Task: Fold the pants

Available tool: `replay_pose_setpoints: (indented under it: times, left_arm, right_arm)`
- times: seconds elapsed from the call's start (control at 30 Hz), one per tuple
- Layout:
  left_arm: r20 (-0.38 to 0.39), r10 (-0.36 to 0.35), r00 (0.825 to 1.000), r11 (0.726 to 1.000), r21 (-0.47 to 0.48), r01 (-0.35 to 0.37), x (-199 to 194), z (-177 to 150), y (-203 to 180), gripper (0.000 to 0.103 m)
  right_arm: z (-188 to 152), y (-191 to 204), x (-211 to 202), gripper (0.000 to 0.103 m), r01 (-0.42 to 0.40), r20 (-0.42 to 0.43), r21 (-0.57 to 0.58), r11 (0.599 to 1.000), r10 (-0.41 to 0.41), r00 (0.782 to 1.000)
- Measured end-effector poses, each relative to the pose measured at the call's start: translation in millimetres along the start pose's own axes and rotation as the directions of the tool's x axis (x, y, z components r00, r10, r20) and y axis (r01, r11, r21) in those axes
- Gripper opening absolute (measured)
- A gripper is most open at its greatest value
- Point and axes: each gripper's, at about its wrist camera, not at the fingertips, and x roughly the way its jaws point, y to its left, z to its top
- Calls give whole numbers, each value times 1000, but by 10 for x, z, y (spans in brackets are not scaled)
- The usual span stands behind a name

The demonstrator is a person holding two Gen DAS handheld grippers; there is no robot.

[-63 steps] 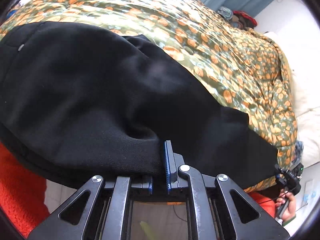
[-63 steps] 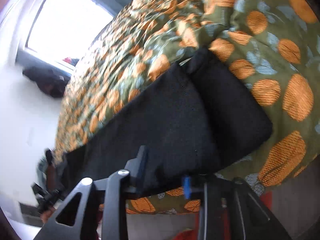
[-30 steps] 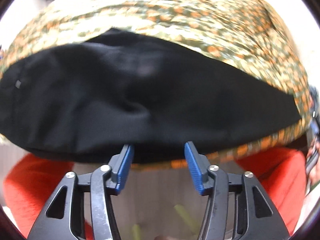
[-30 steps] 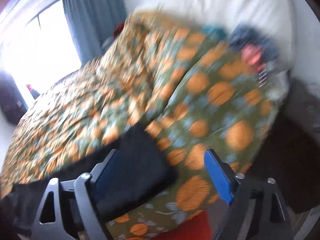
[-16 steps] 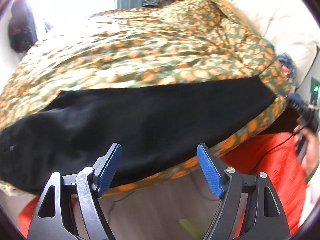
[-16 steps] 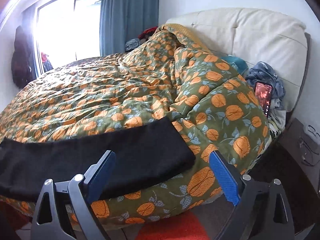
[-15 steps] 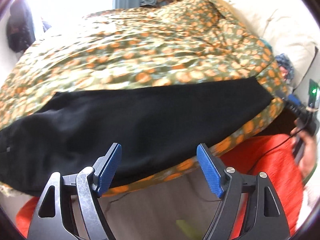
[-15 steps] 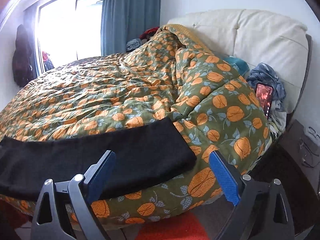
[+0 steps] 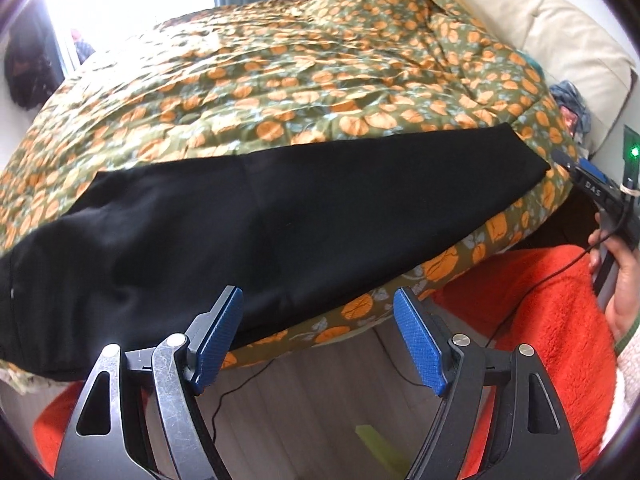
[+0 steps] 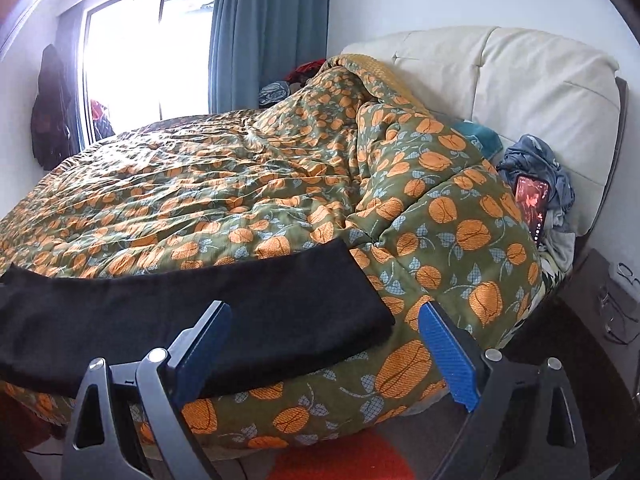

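Observation:
Black pants (image 9: pixel 280 216) lie flat in a long strip along the near edge of the bed, on a green quilt with orange flowers (image 9: pixel 304 80). The waist end is at the left in the left wrist view, the leg cuffs at the right. In the right wrist view the cuff end (image 10: pixel 312 312) lies just ahead. My left gripper (image 9: pixel 318 332) is open and empty, held back from the pants' near edge. My right gripper (image 10: pixel 324 344) is open and empty, just short of the cuff end.
A cream padded headboard (image 10: pixel 520 92) stands at the right. A phone (image 10: pixel 532 204) and crumpled clothes (image 10: pixel 536 160) lie beside it. An orange rug (image 9: pixel 532 312) covers the floor by the bed. A dark nightstand (image 10: pixel 600 320) is at the far right. A window (image 10: pixel 132 52) with a blue curtain is behind.
Both grippers let go of the pants, opened wide and drew back from the bed edge. The pants now lie flat and still on the quilt.

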Motion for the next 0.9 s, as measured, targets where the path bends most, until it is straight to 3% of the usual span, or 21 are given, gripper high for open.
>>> replay_pose_setpoints:
  times: [0.37,0.9]
  left_arm:
    - [-5,22,1000,999,48,-22,34,10,-107,82]
    - [-44,40,998,998,46,-38,142,19,-81,82]
  right_arm:
    - [0,15,16,94,-2,-1,0,1000,2,1000]
    - [-9,55,28,94,-6,-10,-10,1000,6,1000]
